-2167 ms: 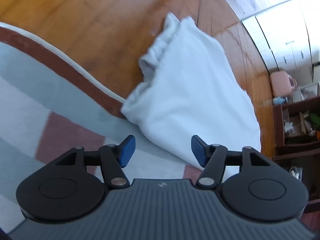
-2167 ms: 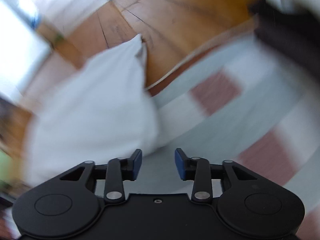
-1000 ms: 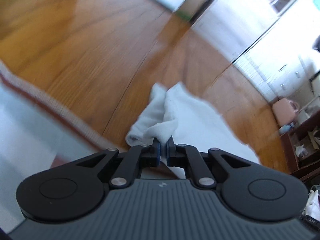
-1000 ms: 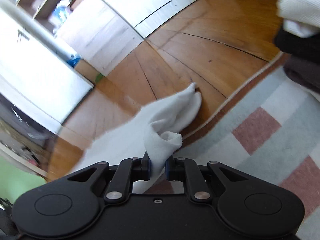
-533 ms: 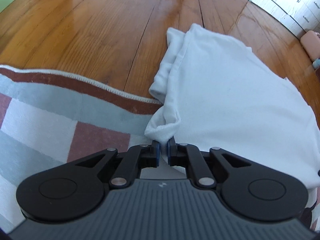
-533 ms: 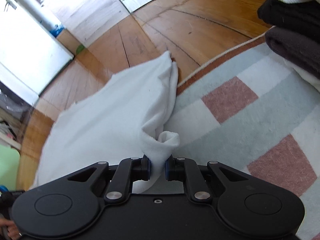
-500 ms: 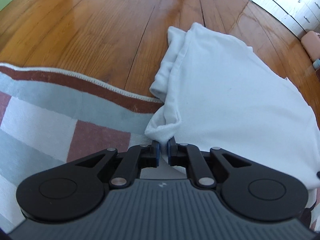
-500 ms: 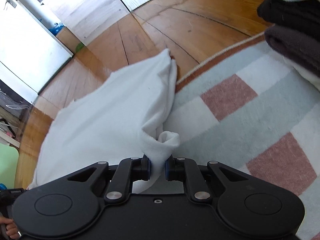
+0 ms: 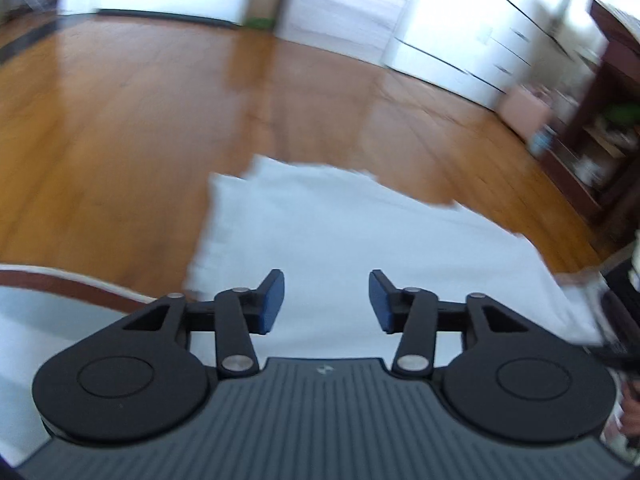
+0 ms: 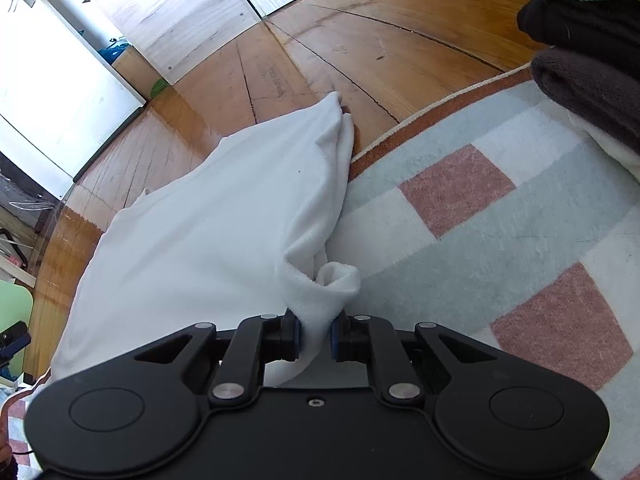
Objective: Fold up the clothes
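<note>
Right wrist: right gripper (image 10: 314, 334) jaws pinch white garment (image 10: 224, 216) corner over rug (image 10: 500, 216) edge.

Stacked clothes (image 10: 592, 56) beside bare rug (image 10: 480, 240)

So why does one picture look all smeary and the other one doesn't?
Left wrist view: the floor and white cloth are streaked with motion blur, though the open left tool is sharp. Right wrist view: crisp; the right tool pinches the cloth, and the fisheye lens bends the floorboards.
</note>
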Demonstrator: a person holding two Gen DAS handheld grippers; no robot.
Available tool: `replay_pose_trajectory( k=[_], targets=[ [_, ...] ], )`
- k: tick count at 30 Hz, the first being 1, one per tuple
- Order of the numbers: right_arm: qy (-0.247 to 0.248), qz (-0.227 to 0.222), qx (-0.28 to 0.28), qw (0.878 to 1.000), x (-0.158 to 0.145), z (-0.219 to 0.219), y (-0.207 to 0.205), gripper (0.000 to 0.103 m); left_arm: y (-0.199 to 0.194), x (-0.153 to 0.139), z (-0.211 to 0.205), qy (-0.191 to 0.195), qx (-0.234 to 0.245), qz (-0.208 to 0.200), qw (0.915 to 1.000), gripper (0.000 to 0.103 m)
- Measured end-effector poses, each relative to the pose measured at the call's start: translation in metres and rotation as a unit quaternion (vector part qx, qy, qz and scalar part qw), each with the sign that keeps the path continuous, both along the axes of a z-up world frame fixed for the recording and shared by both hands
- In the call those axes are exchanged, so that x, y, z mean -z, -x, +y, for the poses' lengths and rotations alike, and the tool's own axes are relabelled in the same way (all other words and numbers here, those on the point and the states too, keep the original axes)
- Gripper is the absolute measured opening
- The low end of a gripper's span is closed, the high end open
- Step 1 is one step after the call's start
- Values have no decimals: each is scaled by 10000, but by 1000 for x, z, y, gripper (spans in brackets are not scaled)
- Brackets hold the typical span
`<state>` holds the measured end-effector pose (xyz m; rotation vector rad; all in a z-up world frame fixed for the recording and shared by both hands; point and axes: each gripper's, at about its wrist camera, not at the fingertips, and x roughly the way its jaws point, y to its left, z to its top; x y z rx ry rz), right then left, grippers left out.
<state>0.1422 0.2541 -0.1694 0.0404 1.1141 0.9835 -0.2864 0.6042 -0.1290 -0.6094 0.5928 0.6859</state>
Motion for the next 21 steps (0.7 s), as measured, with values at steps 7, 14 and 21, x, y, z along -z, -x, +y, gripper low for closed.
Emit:
replay_pose_trajectory(
  k=[7,14,21],
  targets=[
    [-68,-12,-35,10000,2,-6,3,14,-34,59,-10,1387,352,1067,9839,48],
    [27,-528,-292,9982,-29,19,17,14,-19,50,-9,1431,201,1057,9838,48],
    [-5,-1939,-1608,9678,-117,117,73,11,9,6,24,1308,-49,-269,9910,52]
  ],
)
